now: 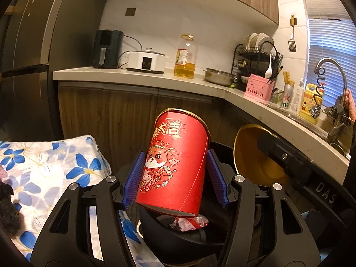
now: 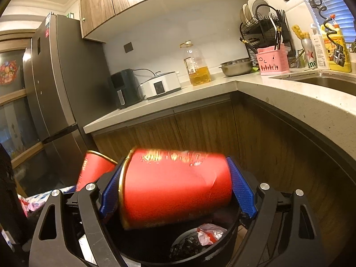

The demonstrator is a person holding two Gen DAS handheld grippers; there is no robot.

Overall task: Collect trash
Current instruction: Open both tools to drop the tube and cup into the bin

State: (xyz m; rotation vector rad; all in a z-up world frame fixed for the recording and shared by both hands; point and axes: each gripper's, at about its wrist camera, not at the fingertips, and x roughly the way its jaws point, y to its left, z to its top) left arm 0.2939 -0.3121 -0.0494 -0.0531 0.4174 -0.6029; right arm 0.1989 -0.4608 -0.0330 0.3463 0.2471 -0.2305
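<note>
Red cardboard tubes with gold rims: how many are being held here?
2. One red cardboard tube stands tilted in the left jaws; the other lies sideways in the right jaws, both above the black bin.

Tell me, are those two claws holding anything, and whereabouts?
Yes. The left gripper clamps an upright red tube by its sides. The right gripper holds a second red tube lying sideways, pads on its two ends, above the black bin.

2 red cardboard tubes with gold rims sit above a black trash bin [image 2: 224,242]. Tube 1 [image 1: 175,162], printed with a cartoon figure, stands near upright, tilted. Tube 2 [image 2: 175,184] lies sideways. Crumpled red-white wrapper [image 2: 209,233] lies inside the bin.
</note>
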